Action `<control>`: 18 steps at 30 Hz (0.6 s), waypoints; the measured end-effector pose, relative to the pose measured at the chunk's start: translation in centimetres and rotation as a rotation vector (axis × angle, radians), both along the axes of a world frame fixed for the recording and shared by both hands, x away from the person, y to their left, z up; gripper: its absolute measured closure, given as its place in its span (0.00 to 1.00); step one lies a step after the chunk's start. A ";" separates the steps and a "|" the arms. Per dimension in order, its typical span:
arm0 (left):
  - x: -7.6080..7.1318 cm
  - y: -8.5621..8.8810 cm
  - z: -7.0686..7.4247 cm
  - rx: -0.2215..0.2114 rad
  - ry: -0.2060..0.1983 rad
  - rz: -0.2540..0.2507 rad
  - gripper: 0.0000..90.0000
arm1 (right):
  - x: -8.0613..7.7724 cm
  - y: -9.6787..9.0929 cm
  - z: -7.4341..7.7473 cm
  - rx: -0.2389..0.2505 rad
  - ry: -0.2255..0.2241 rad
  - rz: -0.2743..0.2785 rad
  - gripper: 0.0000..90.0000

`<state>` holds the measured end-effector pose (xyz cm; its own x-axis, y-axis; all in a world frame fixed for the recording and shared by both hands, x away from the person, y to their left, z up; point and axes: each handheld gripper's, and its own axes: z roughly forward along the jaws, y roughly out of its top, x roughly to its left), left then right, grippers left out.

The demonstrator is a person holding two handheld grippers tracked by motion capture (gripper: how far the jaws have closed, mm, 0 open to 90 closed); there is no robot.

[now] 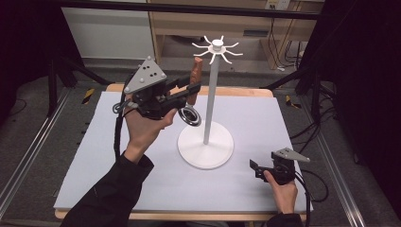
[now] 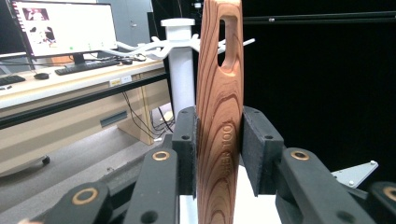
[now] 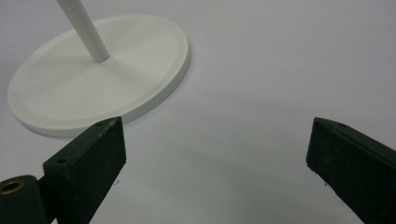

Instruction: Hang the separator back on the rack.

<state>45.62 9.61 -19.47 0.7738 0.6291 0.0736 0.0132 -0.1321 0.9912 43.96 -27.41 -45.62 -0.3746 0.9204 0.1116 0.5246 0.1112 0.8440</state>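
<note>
Left gripper (image 1: 188, 92) clamped on wooden-handled utensil (image 2: 219, 116), upright, metal ring end down, raised beside white hook stand (image 1: 208, 101) pole mid-table. Right gripper (image 3: 215, 154) jaws apart, resting near table's (image 1: 94, 156) front right corner.

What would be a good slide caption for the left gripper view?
Black tool clamps a reddish wooden utensil handle upright before a white hook stand.
</note>
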 end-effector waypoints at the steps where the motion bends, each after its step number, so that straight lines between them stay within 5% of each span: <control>1: 0.0 -0.2 0.0 0.005 -0.001 0.003 0.75 | 0.0 0.0 0.0 0.000 0.000 0.000 0.06; 18: 1.1 -1.5 -0.5 0.010 0.027 0.013 0.75 | 0.0 0.0 0.0 -0.001 0.001 0.000 0.06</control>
